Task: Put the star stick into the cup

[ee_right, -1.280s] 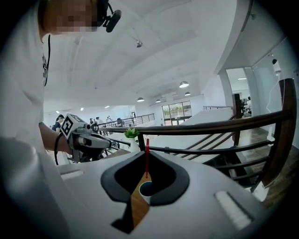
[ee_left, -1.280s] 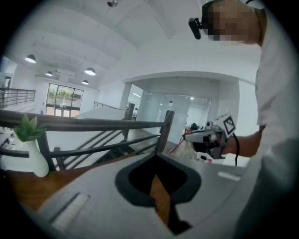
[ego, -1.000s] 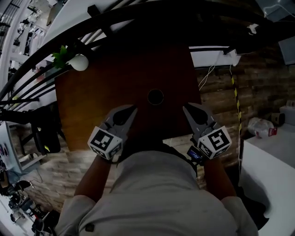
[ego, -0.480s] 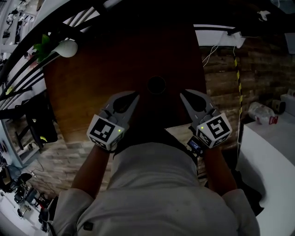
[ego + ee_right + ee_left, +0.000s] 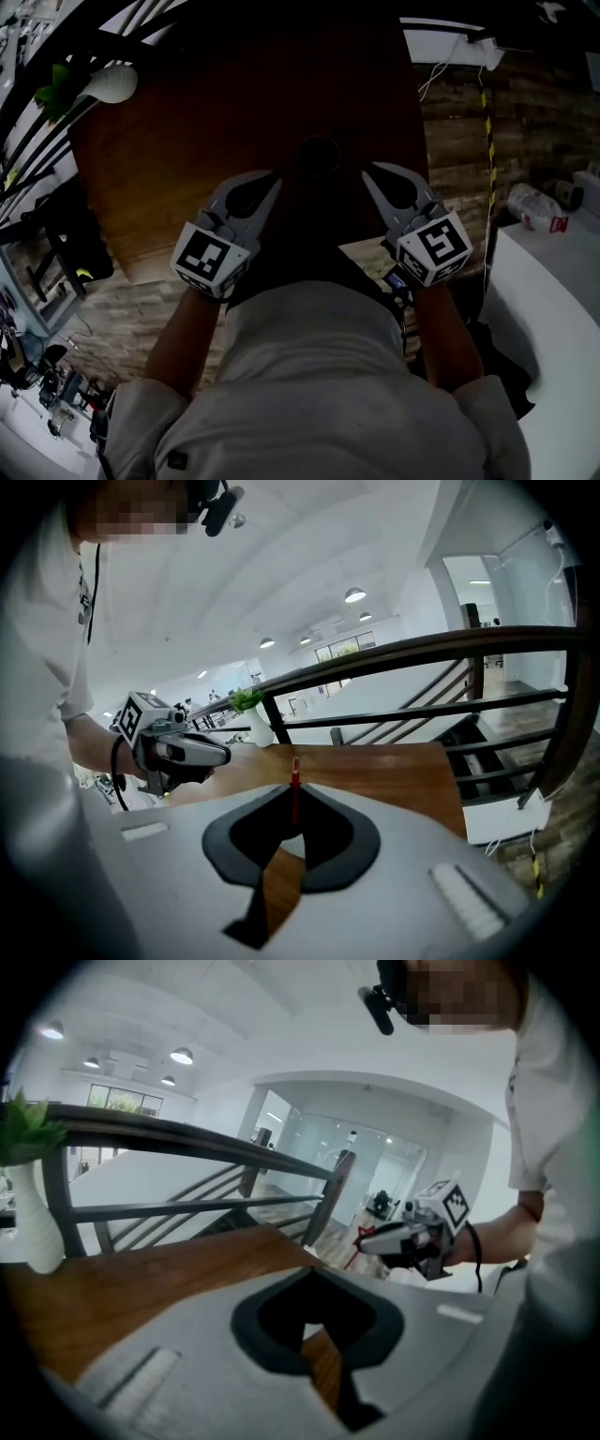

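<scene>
The cup (image 5: 317,157) shows from above as a dark round rim on the brown wooden table (image 5: 178,169). My right gripper (image 5: 366,172) sits just right of it and a little nearer me, shut on the thin red star stick (image 5: 293,801), which stands upright between the jaws. In the left gripper view the stick's red star (image 5: 364,1235) shows at the right gripper's (image 5: 367,1238) tip. My left gripper (image 5: 274,176) mirrors it on the cup's left, its jaws together with nothing between them. The stick is too dark to see in the head view.
A white vase (image 5: 112,84) with green leaves stands at the table's far left corner. A dark metal railing (image 5: 187,1129) runs behind the table. Brick-pattern floor (image 5: 459,141) lies to the right, beside a white counter (image 5: 553,319).
The head view has shifted, so the table and cup sit higher in the picture. Both grippers have edged slightly forward and closer together beside the cup.
</scene>
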Demonstrator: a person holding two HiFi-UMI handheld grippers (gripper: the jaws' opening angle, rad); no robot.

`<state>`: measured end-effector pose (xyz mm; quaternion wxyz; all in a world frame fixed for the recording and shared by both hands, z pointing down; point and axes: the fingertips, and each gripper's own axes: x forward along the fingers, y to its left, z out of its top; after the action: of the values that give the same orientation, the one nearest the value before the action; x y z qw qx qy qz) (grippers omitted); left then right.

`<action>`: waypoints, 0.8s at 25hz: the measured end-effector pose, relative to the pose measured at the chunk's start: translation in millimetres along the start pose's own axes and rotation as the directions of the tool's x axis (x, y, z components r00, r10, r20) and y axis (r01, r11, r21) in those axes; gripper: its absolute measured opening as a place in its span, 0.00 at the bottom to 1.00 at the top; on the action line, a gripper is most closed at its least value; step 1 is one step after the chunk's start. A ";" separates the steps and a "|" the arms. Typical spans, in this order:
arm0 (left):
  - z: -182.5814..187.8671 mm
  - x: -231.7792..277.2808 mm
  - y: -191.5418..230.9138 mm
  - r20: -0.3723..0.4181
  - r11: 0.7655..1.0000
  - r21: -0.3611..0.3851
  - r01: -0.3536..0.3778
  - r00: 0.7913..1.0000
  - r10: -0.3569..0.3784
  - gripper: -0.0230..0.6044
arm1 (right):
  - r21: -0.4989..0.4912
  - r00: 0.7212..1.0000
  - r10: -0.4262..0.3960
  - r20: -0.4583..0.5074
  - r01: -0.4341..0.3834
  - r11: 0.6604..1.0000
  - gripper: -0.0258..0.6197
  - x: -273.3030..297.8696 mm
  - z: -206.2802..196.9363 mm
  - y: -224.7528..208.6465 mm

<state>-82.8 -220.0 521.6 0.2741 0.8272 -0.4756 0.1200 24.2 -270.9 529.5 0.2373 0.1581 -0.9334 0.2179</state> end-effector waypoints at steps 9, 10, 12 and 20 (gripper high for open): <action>-6.7 4.6 9.5 -0.006 1.000 -0.020 -0.011 1.000 0.011 0.04 | 0.027 1.000 -0.019 -0.012 0.020 0.999 0.08 9.1 -11.6 -6.6; -7.0 4.7 11.1 -0.006 1.000 -0.025 -0.014 1.000 0.014 0.04 | 0.026 1.000 -0.021 -0.013 0.021 0.999 0.08 10.1 -11.6 -7.1; -8.1 4.7 12.5 -0.006 0.999 -0.030 -0.014 1.000 0.014 0.04 | 0.025 1.000 -0.023 -0.019 0.023 0.999 0.08 12.0 -13.0 -8.0; -10.2 4.3 9.2 -0.019 1.000 -0.028 -0.010 1.000 0.009 0.04 | 0.026 0.998 -0.054 -0.019 0.054 0.998 0.18 9.1 -13.1 -12.0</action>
<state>-87.8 -221.0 535.1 0.2894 0.8198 -0.4786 0.1225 26.3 -276.6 548.6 0.2495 0.1844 -0.9236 0.2251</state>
